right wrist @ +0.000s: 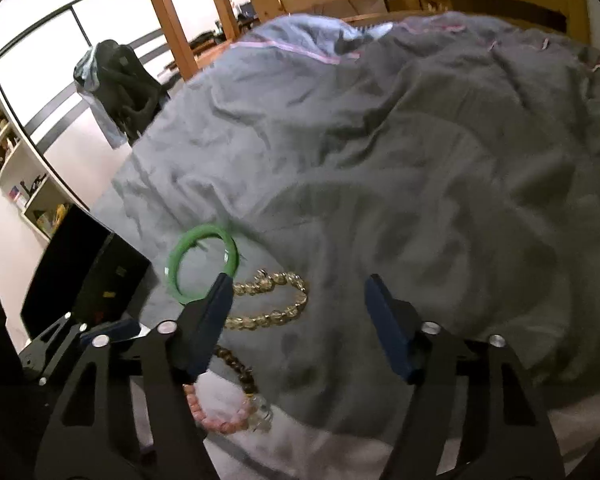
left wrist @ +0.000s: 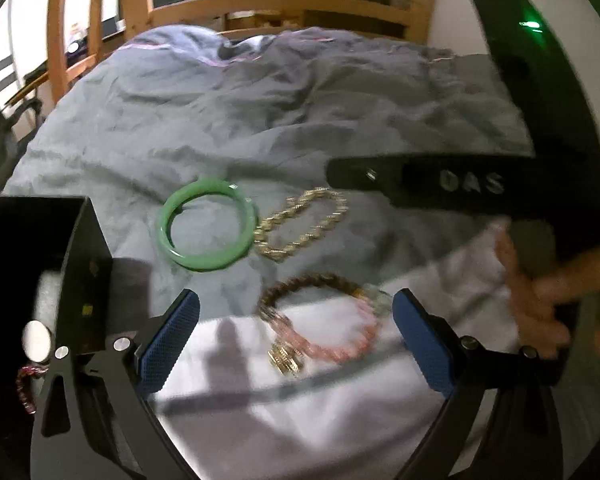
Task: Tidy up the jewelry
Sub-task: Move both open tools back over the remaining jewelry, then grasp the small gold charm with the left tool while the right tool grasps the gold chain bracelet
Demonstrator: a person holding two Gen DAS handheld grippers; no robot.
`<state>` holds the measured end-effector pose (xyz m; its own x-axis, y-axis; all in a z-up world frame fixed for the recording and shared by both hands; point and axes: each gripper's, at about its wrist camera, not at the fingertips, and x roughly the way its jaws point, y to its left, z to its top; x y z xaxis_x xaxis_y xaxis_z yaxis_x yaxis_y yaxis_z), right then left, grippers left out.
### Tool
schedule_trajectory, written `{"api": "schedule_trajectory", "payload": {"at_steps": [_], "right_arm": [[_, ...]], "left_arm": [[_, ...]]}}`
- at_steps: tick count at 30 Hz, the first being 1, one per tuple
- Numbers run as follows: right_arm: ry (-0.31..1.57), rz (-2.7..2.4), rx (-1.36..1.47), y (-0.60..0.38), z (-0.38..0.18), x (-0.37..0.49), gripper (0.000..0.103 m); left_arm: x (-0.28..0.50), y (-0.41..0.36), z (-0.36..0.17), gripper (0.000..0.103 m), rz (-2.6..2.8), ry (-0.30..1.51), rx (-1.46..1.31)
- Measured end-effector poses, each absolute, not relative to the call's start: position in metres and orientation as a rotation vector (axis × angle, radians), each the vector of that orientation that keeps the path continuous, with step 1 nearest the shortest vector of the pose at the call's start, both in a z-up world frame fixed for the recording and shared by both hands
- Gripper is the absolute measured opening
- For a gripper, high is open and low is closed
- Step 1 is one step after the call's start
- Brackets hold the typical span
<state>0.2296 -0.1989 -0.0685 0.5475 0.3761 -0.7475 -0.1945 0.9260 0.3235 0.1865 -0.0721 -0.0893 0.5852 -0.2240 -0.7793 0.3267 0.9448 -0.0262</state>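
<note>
Three bracelets lie on a grey bedcover (left wrist: 220, 120). A green bangle (left wrist: 208, 226) rests left of a gold chain bracelet (left wrist: 304, 224). Nearer to me is a brown and pink bead bracelet (left wrist: 324, 320) with a gold charm. My left gripper (left wrist: 296, 296) hangs open just above the bead bracelet, its blue pads to either side and apart from it. My right gripper (right wrist: 300, 280) is open over bare cover, with nothing between its fingers. Its left finger crosses in front of the green bangle (right wrist: 202, 268) and the gold bracelet (right wrist: 272, 300). The bead bracelet (right wrist: 236, 400) lies below.
An open black box (left wrist: 32, 248) stands at the left with a dark red bead string (left wrist: 24, 388) by it; the same box (right wrist: 80, 276) shows in the right wrist view. A hand (left wrist: 540, 292) holds the right gripper. A wooden bed frame (left wrist: 300, 4) stands behind.
</note>
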Motion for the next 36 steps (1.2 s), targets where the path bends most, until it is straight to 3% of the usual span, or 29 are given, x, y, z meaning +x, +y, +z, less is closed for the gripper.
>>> {"api": "schedule_trajectory", "payload": {"at_steps": [6, 9, 11, 12, 14, 15, 31, 34, 35, 36], "right_arm": [[0.965, 0.359, 0.184, -0.181, -0.088, 0.236, 0.054], [0.951, 0.338, 0.136, -0.174, -0.091, 0.237, 0.024], [0.953, 0.312, 0.118, -0.175, -0.092, 0.238, 0.011], [0.95, 0.301, 0.122, -0.177, -0.092, 0.238, 0.01], [0.933, 0.297, 0.156, -0.184, -0.089, 0.237, 0.01], [0.919, 0.296, 0.164, -0.184, -0.086, 0.236, 0.01], [0.74, 0.345, 0.292, -0.197, -0.052, 0.224, 0.004], [0.825, 0.365, 0.252, -0.187, -0.061, 0.23, 0.01], [0.866, 0.361, 0.24, -0.184, -0.068, 0.232, 0.039], [0.914, 0.353, 0.233, -0.18, -0.077, 0.235, 0.079]], "left_arm": [[0.197, -0.066, -0.107, 0.093, -0.302, 0.935, 0.111], [0.197, -0.065, -0.107, 0.067, -0.327, 0.938, 0.091], [0.199, -0.062, -0.107, 0.041, -0.33, 0.947, 0.077], [0.199, -0.062, -0.108, 0.037, -0.328, 0.952, 0.076], [0.2, -0.06, -0.106, 0.017, -0.348, 0.958, 0.062], [0.2, -0.06, -0.104, 0.014, -0.354, 0.958, 0.059], [0.186, -0.052, -0.055, 0.011, -0.38, 0.815, 0.038], [0.184, -0.047, -0.044, 0.011, -0.366, 0.788, 0.035], [0.182, -0.045, -0.04, 0.011, -0.359, 0.778, 0.036], [0.181, -0.043, -0.037, 0.011, -0.353, 0.767, 0.037]]}}
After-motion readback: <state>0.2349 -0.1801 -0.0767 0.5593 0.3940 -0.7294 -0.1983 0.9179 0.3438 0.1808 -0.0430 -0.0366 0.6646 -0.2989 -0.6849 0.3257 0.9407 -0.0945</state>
